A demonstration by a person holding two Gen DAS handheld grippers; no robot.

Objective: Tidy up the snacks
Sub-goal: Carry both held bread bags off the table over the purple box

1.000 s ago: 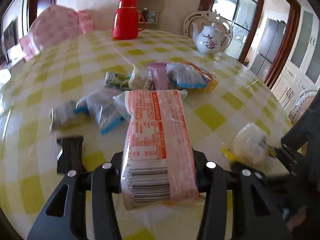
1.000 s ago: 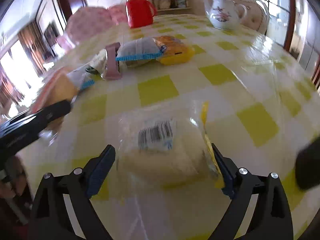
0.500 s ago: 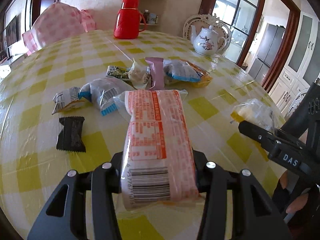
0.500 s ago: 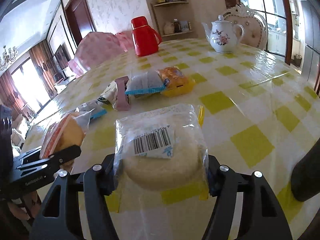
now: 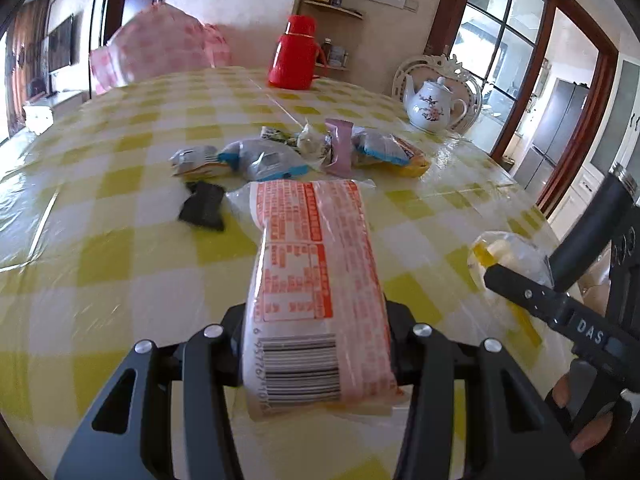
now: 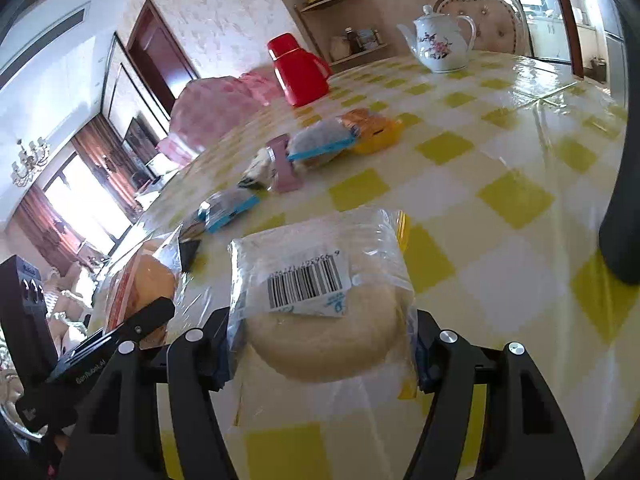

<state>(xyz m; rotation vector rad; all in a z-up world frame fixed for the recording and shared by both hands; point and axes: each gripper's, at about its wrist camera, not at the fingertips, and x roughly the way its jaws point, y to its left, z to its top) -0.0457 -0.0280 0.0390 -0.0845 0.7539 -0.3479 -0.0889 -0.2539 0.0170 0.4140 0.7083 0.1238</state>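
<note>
Beyond both held packets [image 5: 316,292] [image 6: 320,304]: open tablecloth [image 6: 520,168].

Daylight floods my views: it pours through the glass doors [image 5: 516,56] at far right and a blown-out window [image 6: 86,204] at far left. The bench [image 5: 100,248] cover throws white glare. Fisheye bending curves the edges into dark corners; the black packet [image 5: 202,209] smears slightly.

Table [image 5: 120,248]: yellow-and-white checked cover, glossy. Red thermos jug [image 5: 294,58] stood at far edge. White floral teapot [image 5: 432,106] stood well right of it. Pink-covered chair [image 5: 160,50] beyond.
</note>
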